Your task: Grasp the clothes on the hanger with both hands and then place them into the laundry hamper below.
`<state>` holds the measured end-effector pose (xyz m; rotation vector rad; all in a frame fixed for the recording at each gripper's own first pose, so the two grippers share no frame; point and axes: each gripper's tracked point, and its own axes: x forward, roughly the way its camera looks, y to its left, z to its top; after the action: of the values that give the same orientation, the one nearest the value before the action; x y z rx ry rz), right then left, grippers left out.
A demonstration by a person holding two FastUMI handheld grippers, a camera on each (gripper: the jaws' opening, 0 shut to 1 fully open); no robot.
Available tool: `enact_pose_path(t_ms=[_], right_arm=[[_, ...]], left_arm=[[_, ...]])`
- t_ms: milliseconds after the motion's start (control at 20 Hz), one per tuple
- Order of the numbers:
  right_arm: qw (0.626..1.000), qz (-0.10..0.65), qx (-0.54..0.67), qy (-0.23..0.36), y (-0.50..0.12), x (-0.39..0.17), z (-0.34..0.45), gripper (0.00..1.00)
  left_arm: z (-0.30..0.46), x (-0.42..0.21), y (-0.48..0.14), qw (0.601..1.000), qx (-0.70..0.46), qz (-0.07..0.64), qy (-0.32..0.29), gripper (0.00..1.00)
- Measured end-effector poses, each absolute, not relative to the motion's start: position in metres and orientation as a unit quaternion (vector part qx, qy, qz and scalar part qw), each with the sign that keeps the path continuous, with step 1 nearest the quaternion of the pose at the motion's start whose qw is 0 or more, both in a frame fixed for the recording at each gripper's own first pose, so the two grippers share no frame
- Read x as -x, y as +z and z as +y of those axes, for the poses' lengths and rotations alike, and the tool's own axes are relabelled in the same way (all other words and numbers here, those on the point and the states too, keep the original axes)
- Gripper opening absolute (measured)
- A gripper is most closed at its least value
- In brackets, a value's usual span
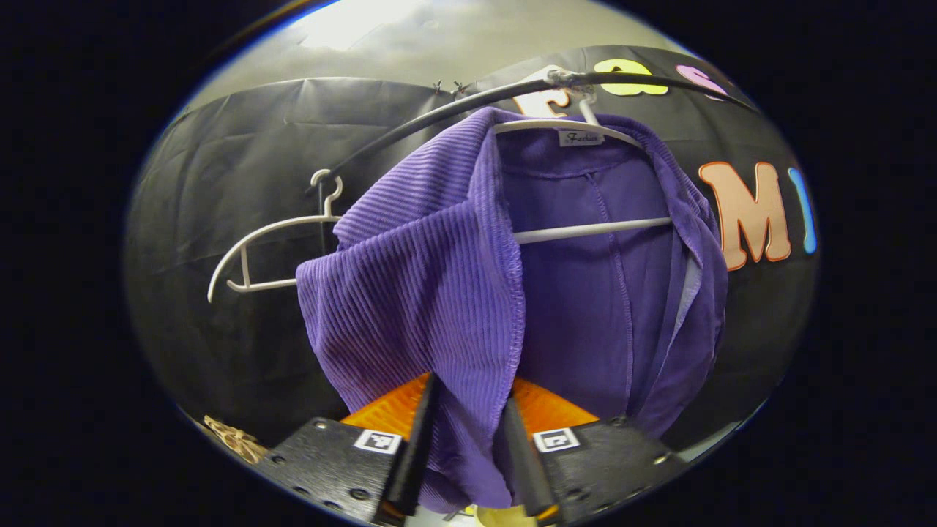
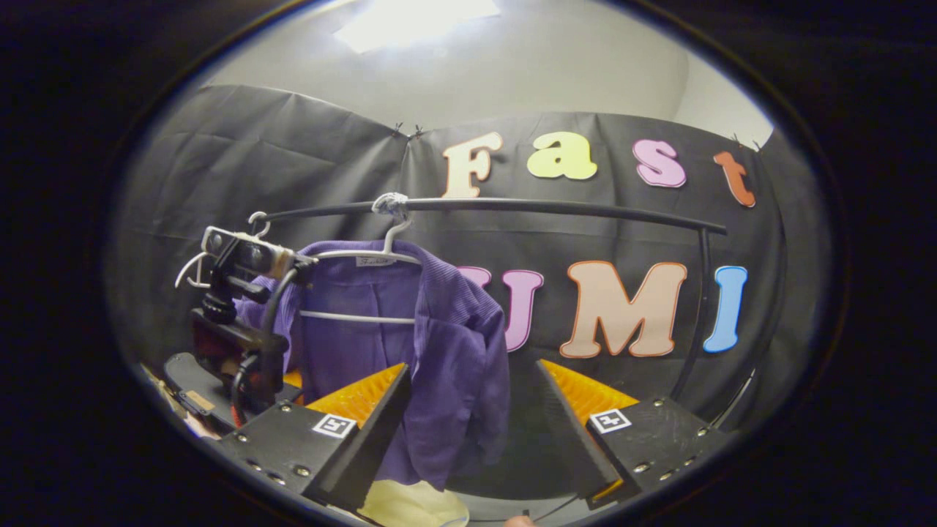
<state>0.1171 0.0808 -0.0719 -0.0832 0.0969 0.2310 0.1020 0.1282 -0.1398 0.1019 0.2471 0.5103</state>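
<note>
A purple shirt (image 1: 468, 293) is hanging lengthwise downward from a white hanger (image 1: 585, 227) on the black rail (image 2: 512, 207). The left hand-held gripper (image 1: 465, 439) is clamping its front panel edge. The right hand-held gripper (image 2: 476, 417) is waiting nearby, fingers spread apart, with the shirt's other side just ahead.

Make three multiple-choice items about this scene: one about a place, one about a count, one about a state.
1. Where does the purple shirt hang?
A. on a hanger on the rail
B. in the hamper
C. on the floor

2. How many white hangers are on the rail?
A. one
B. two
C. four

3. What is the right gripper doing?
A. clamping the rail
B. holding a hanger
C. open, holding nothing

Key: 1 A, its hanger hooks over the rail. 2 B, an empty hanger hangs beside the shirt's. 3 C, its fingers stand wide apart.
</note>
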Motion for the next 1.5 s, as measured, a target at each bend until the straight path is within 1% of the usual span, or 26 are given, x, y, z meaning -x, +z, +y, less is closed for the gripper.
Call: enact_pose_path(t_ms=[100, 150, 200, 250, 300, 350, 400, 450, 500, 700, 850, 900, 950, 1000, 1050, 1100, 1150, 1200, 1450, 1500], right_arm=[[0.990, 0.053, 0.040, 0.121, -0.077, -0.123, 0.085, 1.00], [0.990, 0.056, 0.040, 0.125, -0.082, -0.124, 0.088, 0.96], [0.989, 0.060, 0.039, 0.129, -0.085, -0.127, 0.091, 1.00], [0.988, 0.064, 0.040, 0.132, -0.089, -0.127, 0.095, 0.96], [0.988, 0.067, 0.041, 0.135, -0.092, -0.130, 0.099, 1.00], [0.987, 0.069, 0.043, 0.137, -0.096, -0.133, 0.104, 0.96], [0.987, 0.072, 0.044, 0.138, -0.098, -0.137, 0.107, 0.96], [0.986, 0.075, 0.045, 0.140, -0.103, -0.140, 0.112, 0.96], [0.986, 0.079, 0.044, 0.142, -0.106, -0.145, 0.116, 1.00], [0.985, 0.090, 0.038, 0.141, -0.121, -0.165, 0.132, 1.00], [0.985, 0.095, 0.032, 0.138, -0.132, -0.177, 0.148, 1.00], [0.986, 0.096, 0.030, 0.136, -0.134, -0.183, 0.154, 0.96], [0.986, 0.096, 0.028, 0.132, -0.135, -0.188, 0.159, 0.96], [0.987, 0.095, 0.028, 0.130, -0.136, -0.194, 0.165, 1.00], [0.988, 0.092, 0.029, 0.124, -0.136, -0.199, 0.169, 1.00], [0.989, 0.089, 0.033, 0.111, -0.135, -0.207, 0.170, 0.96], [0.991, 0.086, 0.035, 0.100, -0.135, -0.212, 0.170, 1.00], [0.992, 0.084, 0.035, 0.092, -0.135, -0.217, 0.172, 0.96], [0.994, 0.086, 0.047, 0.050, -0.145, -0.242, 0.166, 0.96], [0.994, 0.090, 0.051, 0.040, -0.148, -0.245, 0.162, 1.00]], left_arm=[[0.130, -0.100, -0.141, 0.959, -0.046, 0.124, 0.250, 0.33], [0.129, -0.097, -0.139, 0.961, -0.047, 0.123, 0.243, 0.23], [0.128, -0.099, -0.139, 0.964, -0.046, 0.119, 0.233, 0.12], [0.126, -0.097, -0.138, 0.966, -0.047, 0.118, 0.225, 0.02], [0.125, -0.095, -0.137, 0.968, -0.048, 0.117, 0.217, 0.02], [0.125, -0.095, -0.136, 0.970, -0.048, 0.114, 0.211, 0.02], [0.123, -0.093, -0.135, 0.972, -0.046, 0.111, 0.204, 0.04], [0.123, -0.092, -0.133, 0.973, -0.045, 0.109, 0.199, 0.03], [0.124, -0.090, -0.133, 0.974, -0.043, 0.107, 0.194, 0.02], [0.127, -0.083, -0.128, 0.978, -0.031, 0.104, 0.178, 0.02], [0.126, -0.080, -0.123, 0.981, -0.026, 0.101, 0.163, 0.02], [0.127, -0.078, -0.121, 0.982, -0.027, 0.099, 0.159, 0.02], [0.128, -0.079, -0.119, 0.982, -0.029, 0.097, 0.157, 0.02], [0.129, -0.078, -0.119, 0.983, -0.031, 0.097, 0.154, 0.02], [0.130, -0.078, -0.117, 0.983, -0.033, 0.097, 0.152, 0.02], [0.131, -0.077, -0.117, 0.984, -0.033, 0.096, 0.148, 0.00], [0.131, -0.077, -0.117, 0.984, -0.033, 0.096, 0.145, 0.00], [0.131, -0.077, -0.116, 0.985, -0.034, 0.096, 0.142, 0.00], [0.134, -0.076, -0.113, 0.986, -0.043, 0.094, 0.133, 0.02], [0.134, -0.074, -0.113, 0.986, -0.043, 0.093, 0.132, 0.02]])
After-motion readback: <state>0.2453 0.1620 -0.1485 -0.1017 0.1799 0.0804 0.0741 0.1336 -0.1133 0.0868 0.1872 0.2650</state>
